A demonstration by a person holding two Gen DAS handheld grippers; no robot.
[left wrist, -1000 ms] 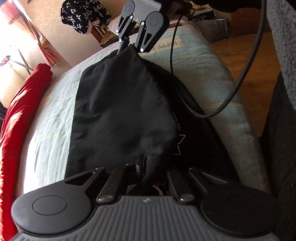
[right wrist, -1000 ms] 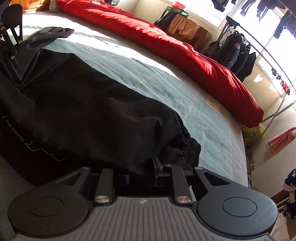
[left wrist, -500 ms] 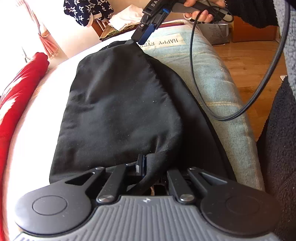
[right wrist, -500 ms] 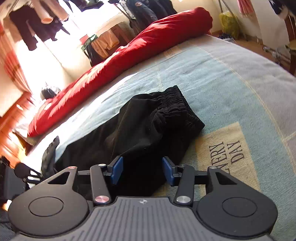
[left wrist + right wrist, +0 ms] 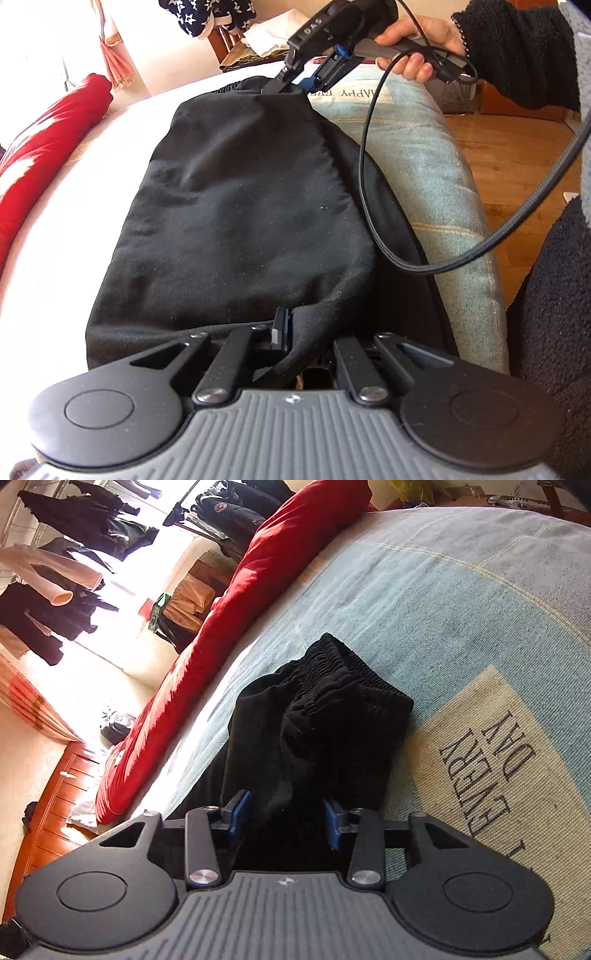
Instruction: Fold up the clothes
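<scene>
the left gripper (image 5: pixel 286 334) has its fingers pinched together on a fold of the black trousers (image 5: pixel 236 206). the right gripper (image 5: pixel 284 821) has its fingers apart over the elastic waistband (image 5: pixel 343 672). the trousers lie folded on the blue bedspread (image 5: pixel 443 602), beside a red duvet (image 5: pixel 236 635).

- A second ago our right gripper (image 5: pixel 282 818) was clamped on the black trousers (image 5: pixel 240 206) near their gathered waistband (image 5: pixel 343 672); its blue pads (image 5: pixel 240 808) now stand apart, with the cloth loose between them.
- The right gripper (image 5: pixel 295 79) has tipped over: from the left wrist view we first saw its arms upright above the far end of the trousers, and now it leans in from the right, the hand (image 5: pixel 417 40) on its grip in view.
- The waistband now lies on the blue bedspread (image 5: pixel 443 602), beside the printed patch.
</scene>
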